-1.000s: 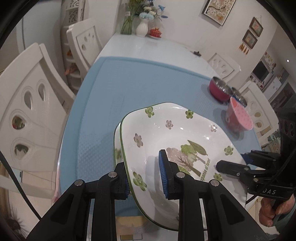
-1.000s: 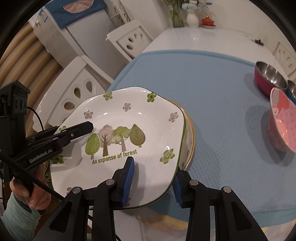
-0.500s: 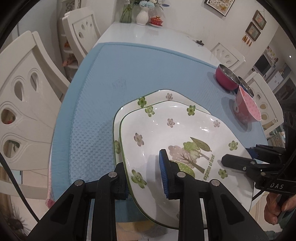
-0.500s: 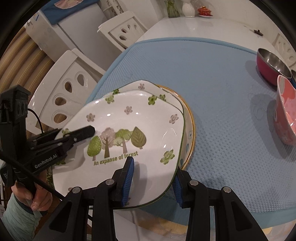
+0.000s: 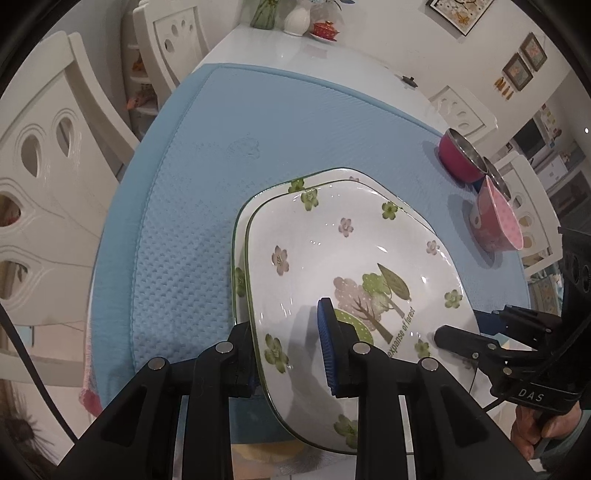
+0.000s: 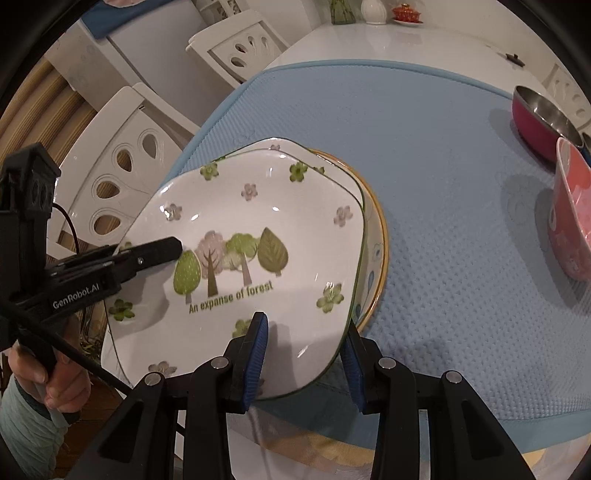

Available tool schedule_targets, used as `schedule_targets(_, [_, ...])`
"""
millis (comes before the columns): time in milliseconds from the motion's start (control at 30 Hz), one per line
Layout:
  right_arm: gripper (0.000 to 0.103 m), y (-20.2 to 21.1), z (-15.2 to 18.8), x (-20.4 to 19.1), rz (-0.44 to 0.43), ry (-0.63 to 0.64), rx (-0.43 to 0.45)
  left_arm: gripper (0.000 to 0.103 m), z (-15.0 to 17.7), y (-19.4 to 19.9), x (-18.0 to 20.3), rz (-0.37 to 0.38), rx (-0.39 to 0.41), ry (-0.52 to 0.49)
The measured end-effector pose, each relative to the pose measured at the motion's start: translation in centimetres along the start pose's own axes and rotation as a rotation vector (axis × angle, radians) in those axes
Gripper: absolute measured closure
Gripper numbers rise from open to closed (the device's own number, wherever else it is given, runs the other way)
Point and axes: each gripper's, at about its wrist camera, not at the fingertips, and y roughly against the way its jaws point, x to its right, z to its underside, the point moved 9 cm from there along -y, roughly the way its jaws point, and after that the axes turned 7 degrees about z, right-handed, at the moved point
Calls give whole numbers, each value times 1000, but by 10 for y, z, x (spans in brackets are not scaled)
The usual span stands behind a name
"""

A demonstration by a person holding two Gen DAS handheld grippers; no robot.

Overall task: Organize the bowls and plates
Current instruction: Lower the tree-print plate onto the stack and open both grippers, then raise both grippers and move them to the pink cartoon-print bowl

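Note:
A white squarish plate with trees and flowers (image 5: 332,258) (image 6: 258,229) is held by both grippers over a matching plate (image 5: 240,236) and a yellow-rimmed plate (image 6: 380,243) on the blue mat. My left gripper (image 5: 288,350) is shut on the plate's left rim. My right gripper (image 6: 306,339) is shut on its near right rim. Each gripper shows in the other's view.
A pink bowl (image 5: 498,221) (image 6: 572,221) and a magenta steel bowl (image 5: 461,155) (image 6: 543,118) stand at the right of the blue mat (image 5: 258,129). White chairs (image 5: 44,147) flank the table. A vase (image 5: 295,14) stands at the far end.
The held plate has moved forward and lower, so it now sits nearly squarely over the matching plate below. Both grippers kept their hold.

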Motion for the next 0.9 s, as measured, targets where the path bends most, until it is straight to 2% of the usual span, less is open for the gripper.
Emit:
schedule_targets(267, [65,4,3,0,4,11,-3,80,-4,3,-2,0,-9,12])
schedule_targets(467, [65,5,3,-1,1,5,1,78,-6,9,-10,54,-5,83])
schedule_targets(900, [65,18,3,3,13,11,2,75,-21,25,-28,10,43,90])
